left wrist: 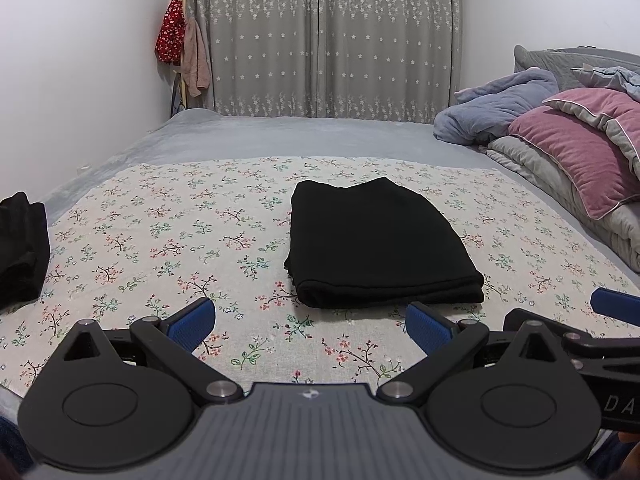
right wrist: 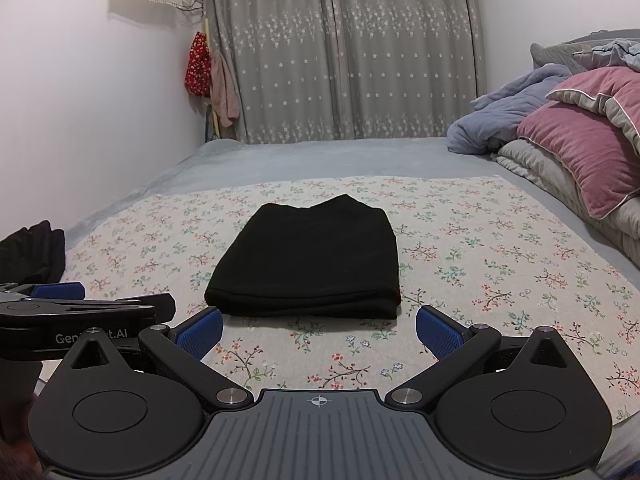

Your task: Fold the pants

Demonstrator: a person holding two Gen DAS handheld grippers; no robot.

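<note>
The left gripper (left wrist: 310,326) has its blue pads spread wide and holds nothing, touching nothing. The right gripper (right wrist: 319,332) is just as wide, also empty, hovering beside it over the floral sheet (right wrist: 500,272). Just ahead of both sets of fingertips lies one pair of black pants (left wrist: 372,240), folded into a neat rectangle, clear of the pads. Off to the left sits one other dark garment (left wrist: 20,248). Further ahead to the right are two pink pillows (left wrist: 576,148).
</note>
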